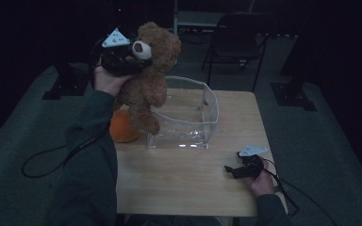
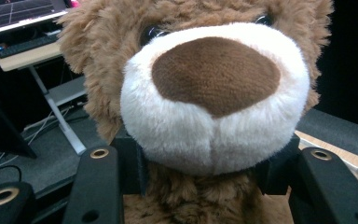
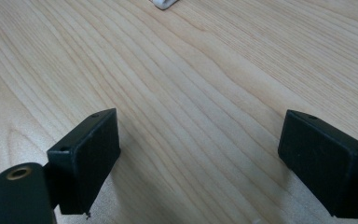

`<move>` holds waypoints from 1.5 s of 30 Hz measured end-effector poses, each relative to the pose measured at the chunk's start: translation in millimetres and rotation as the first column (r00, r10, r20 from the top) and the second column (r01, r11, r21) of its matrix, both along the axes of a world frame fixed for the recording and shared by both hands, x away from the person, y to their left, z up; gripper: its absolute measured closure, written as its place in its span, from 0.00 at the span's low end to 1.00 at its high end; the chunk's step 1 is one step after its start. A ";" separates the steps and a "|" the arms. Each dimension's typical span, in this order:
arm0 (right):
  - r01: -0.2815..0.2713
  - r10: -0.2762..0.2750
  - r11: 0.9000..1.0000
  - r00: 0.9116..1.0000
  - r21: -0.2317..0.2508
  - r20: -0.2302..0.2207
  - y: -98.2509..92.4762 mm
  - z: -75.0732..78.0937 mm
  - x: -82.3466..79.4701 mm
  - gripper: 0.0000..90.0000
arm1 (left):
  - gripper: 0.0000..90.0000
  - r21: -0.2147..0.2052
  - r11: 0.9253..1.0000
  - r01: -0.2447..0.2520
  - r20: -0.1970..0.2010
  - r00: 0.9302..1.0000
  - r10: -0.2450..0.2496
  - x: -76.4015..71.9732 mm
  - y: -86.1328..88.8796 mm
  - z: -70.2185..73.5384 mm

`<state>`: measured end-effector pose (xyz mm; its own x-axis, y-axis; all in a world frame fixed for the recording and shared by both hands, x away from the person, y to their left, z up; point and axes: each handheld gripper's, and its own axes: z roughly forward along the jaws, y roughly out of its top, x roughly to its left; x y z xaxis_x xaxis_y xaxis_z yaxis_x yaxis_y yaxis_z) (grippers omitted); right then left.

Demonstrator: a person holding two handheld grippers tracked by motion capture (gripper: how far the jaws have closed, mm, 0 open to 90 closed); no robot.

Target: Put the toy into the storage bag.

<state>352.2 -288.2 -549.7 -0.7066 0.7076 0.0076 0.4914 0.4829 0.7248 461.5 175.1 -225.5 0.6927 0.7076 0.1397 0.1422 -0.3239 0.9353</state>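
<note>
Your left hand-held gripper [image 1: 131, 57] pinches the teddy bear [image 1: 147, 77] at the neck; carry it over the clear bin [image 1: 210, 115], right hand-held gripper [image 1: 233, 170] resting spread.

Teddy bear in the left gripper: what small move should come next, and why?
Probably carry the teddy bear sideways over the clear container and lower it in. The left gripper is clamped at the bear's neck and holds it above the table's left edge, legs dangling beside the container's near corner, above the orange. The right gripper rests open on the table.
</note>
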 end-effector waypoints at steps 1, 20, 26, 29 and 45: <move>0.000 0.000 1.000 1.000 0.000 0.000 0.0 0.0 0.0 0.13 | 0.53 -0.005 1.000 -0.004 -0.003 1.000 0.004 0.7 0.0 -0.5; 0.000 0.000 1.000 1.000 0.000 0.000 0.0 0.0 0.0 0.13 | 0.52 -0.004 1.000 -0.023 0.027 0.999 0.023 9.8 -9.1 19.0; 0.000 0.000 1.000 1.000 0.000 0.000 0.0 0.0 0.0 0.13 | 0.52 -0.009 1.000 -0.023 0.040 0.999 0.024 11.9 -15.5 21.3; 0.000 0.000 1.000 1.000 0.000 0.000 0.0 0.0 0.0 0.13 | 0.52 -0.011 1.000 -0.023 0.045 0.999 0.023 12.9 -17.5 20.6; -0.001 0.001 1.000 1.000 0.000 0.001 0.0 0.0 0.1 0.13 | 0.52 -0.051 0.997 -0.058 0.043 0.997 0.060 24.7 -47.5 15.4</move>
<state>352.3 -288.2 -549.7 -0.7071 0.7071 0.0070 0.4906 0.4834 0.7249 486.3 127.6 -210.1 0.6433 0.7539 0.1329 0.1181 -0.2692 0.9558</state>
